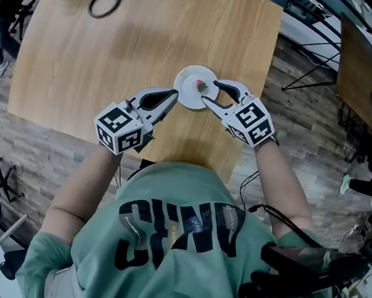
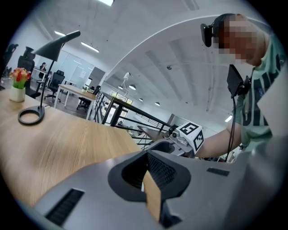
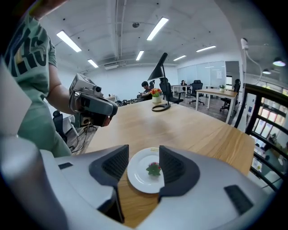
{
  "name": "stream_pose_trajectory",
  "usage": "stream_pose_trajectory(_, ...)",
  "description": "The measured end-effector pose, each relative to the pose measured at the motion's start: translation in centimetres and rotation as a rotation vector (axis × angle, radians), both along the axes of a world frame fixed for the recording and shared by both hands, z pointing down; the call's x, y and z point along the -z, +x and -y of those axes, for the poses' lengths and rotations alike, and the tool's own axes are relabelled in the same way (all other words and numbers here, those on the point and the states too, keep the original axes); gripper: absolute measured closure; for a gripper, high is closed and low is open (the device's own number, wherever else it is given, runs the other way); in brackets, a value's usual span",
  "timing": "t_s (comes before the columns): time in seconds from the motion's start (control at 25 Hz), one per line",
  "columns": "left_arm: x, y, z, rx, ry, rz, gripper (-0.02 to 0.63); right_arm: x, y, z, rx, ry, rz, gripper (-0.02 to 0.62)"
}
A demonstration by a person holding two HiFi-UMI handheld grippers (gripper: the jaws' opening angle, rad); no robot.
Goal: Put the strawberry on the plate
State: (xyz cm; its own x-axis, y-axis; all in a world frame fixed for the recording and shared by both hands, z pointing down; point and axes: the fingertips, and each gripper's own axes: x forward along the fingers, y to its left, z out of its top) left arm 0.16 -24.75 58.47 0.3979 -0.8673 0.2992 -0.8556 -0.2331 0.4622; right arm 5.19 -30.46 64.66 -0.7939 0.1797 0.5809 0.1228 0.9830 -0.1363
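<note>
Strawberry point(image 3: 154, 169) on plate point(image 3: 136, 178), right tongs point(image 3: 143, 156) apart, left tongs point(image 2: 147, 156) together

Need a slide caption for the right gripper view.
Open right tool aimed at the strawberry lying on the white plate, wooden table beneath.

Bright, even light from ceiling strips point(image 3: 157, 28); soft shadows on my table point(image 1: 118, 39). Both gripper views: heavy fisheye w/ dark vignette corners. Near jaws slightly out of focus.
</note>
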Motion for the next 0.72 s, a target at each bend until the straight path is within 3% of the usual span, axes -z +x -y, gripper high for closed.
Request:
stream_pose_trajectory(0.08,2.2,0.0,-0.3,0.005,0.034,0.014,0.601,1.7,0.5,-0.1,-0.007,0.001,0.016,0.382)
stream_pose_trajectory(0.2,5.2,0.0,-1.0,0.017,0.068,0.03,0.601,4.1,1.2,-0.1,-0.017,0.011,0.039,0.465)
stream_pose_trajectory(0.44,9.5,1.1,-2.5,0.019,0.115,0.058,0.601,8.6,3.0,0.8,-0.037,0.041,0.078,0.554)
stream_pose_trajectory(0.72,13.6,2.0,-2.6,0.009,0.17,0.087,0.601,12.4,6.0,2.6,-0.093,0.061,0.121,0.588)
